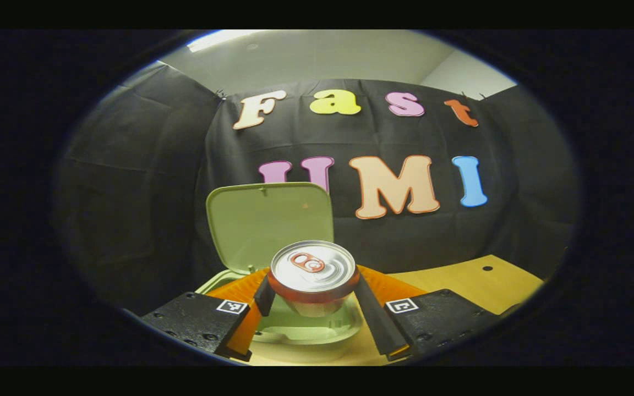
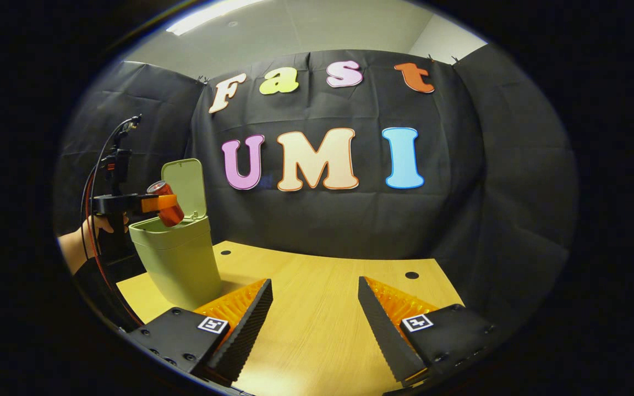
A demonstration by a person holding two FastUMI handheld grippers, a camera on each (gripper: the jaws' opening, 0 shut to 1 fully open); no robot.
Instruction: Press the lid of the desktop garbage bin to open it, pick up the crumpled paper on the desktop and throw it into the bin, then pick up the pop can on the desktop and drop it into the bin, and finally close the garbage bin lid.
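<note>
Left gripper (image 1: 313,294) clamping pop can (image 1: 313,275), above open bin (image 1: 273,225)

Raised lid (image 2: 186,184) walls the bin (image 2: 176,258) mouth's rear.

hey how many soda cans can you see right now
1. The soda can is pinched between the left gripper fingers, held tilted above the open bin. Another could lie inside the bin, hidden from both views.

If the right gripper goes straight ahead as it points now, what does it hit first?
Probably nothing soon: the open right gripper points across bare table toward the cloth wall. The bin stands well left of that line, though depth is unclear.
</note>
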